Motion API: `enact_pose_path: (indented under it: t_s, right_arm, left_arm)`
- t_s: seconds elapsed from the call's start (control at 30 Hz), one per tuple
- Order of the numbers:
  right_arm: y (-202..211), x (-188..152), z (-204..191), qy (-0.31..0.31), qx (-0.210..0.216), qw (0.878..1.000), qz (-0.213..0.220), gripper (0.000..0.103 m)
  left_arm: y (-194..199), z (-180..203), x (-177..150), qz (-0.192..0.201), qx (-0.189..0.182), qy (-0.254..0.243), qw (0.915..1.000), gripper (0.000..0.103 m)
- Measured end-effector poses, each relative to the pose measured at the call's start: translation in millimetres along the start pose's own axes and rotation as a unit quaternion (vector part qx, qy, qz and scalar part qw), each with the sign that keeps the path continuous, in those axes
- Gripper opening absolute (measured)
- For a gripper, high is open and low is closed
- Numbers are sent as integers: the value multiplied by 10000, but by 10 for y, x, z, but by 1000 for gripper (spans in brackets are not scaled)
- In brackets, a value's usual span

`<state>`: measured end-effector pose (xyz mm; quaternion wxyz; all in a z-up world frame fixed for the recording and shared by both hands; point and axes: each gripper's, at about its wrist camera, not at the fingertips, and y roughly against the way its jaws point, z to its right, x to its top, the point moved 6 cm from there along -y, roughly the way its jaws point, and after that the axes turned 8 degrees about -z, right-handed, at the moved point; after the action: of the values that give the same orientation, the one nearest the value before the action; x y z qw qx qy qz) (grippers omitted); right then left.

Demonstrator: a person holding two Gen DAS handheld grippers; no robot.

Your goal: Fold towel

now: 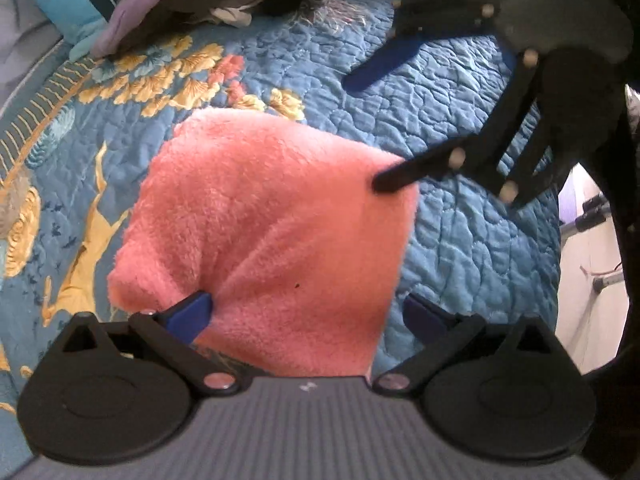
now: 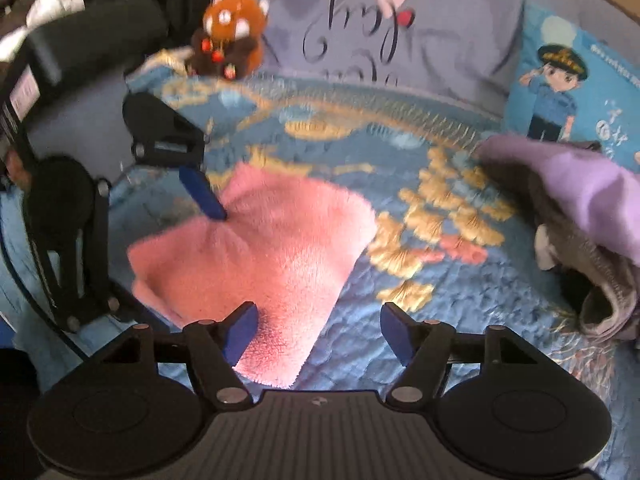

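Both tongs gape empty: left tongs [image 1: 304, 312] straddle the pink towel [image 1: 276, 236], apparently folded on the bed [image 1: 460, 240]; right tongs [image 2: 316, 334] hover alongside.

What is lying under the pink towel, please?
The pink towel lies on the blue quilted bedspread. The bedspread shows all around it; what the towel itself covers, or its folded layers hide, cannot be seen.
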<state>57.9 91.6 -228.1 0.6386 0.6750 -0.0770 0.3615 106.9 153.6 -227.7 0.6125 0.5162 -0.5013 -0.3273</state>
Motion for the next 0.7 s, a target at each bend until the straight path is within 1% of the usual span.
enact_pose_path:
  t_s: [0.1, 0.13, 0.17, 0.2, 0.27, 0.33, 0.37, 0.47, 0.53, 0.6, 0.7]
  right_arm:
    - [-76, -146, -45, 188, -55, 9994, -299, 71]
    - [-132, -204, -57, 244, -122, 9987, -441, 69]
    - [-188, -260, -69, 299, -195, 9977, -584, 64]
    - [-195, -293, -69, 288, -210, 9975, -605, 63]
    - [-96, -300, -58, 94, -119, 9989, -453, 63]
    - [24, -281, -51, 0, -73, 9995, -297, 64]
    - [90, -259, -47, -5, -86, 9998, -188, 65]
    - [223, -148, -45, 25, -132, 9998, 120, 68]
    - [252, -45, -51, 54, -157, 9995, 276, 71]
    - [205, 37, -83, 96, -182, 9993, 311, 73]
    - [-6, 17, -160, 258, -288, 9993, -1, 73]
  left_arm:
    - [183, 142, 16, 306, -130, -53, 9994, 103]
    - [229, 204, 17, 400, -195, -83, 9990, 103]
    - [247, 284, 19, 443, -248, -139, 9986, 103]
    - [214, 362, 14, 390, -270, -228, 9986, 103]
    - [68, 482, -47, 98, -207, -422, 9988, 103]
    - [-30, 536, -122, -70, -123, -488, 9987, 103]
    - [-29, 535, -142, -64, -125, -429, 9990, 103]
    - [84, 488, -158, 120, -222, -104, 9996, 103]
    - [149, 490, -167, 186, -191, -61, 9996, 103]
    - [183, 539, -188, 219, -230, -74, 9995, 103]
    - [99, 624, -272, 91, -334, -95, 9994, 103]
